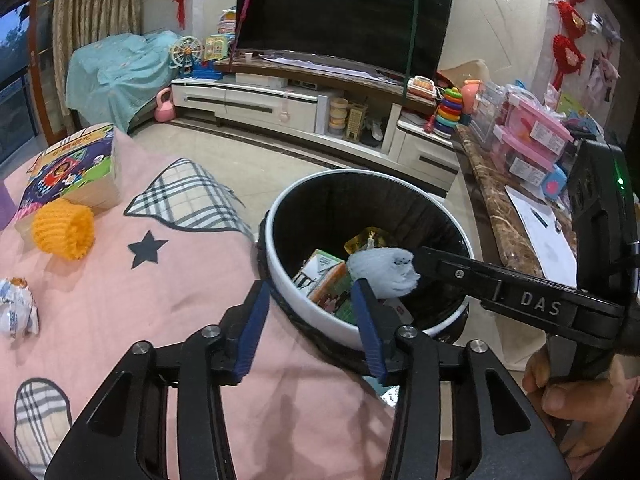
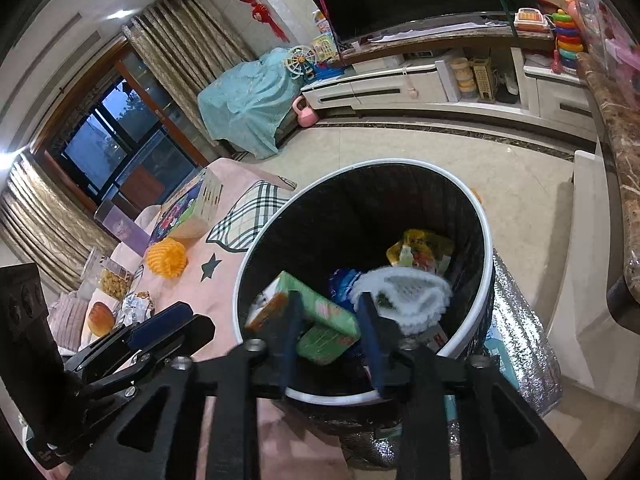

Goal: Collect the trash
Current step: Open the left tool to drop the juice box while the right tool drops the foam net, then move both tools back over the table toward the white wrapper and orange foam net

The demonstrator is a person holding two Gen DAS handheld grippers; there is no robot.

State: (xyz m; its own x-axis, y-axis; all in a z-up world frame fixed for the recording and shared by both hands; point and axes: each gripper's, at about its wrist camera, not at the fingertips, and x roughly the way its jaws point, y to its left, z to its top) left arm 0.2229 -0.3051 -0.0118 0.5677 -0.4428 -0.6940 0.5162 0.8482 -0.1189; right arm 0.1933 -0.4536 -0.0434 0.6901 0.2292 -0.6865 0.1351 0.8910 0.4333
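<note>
A white-rimmed bin with a black liner [image 1: 280,276] [image 2: 486,248] stands beside the pink-covered table. It holds a green carton [image 2: 320,312], a yellow packet [image 2: 420,246] and other litter. A white foam net [image 1: 382,270] [image 2: 404,296] hangs over the bin's mouth, blurred, just off the tips of my right gripper [image 2: 330,306], whose jaws stand open. My left gripper [image 1: 312,290] is open and empty at the bin's near rim. A yellow foam net [image 1: 64,228] [image 2: 166,258] and a crumpled wrapper [image 1: 16,308] [image 2: 136,304] lie on the table.
A colourful box [image 1: 76,164] and a purple box [image 2: 120,226] sit at the table's far side. A bun [image 2: 100,318] and a snack jar [image 2: 114,280] lie at the left. A marble counter [image 1: 492,200] with toys runs along the right. A TV stand is beyond.
</note>
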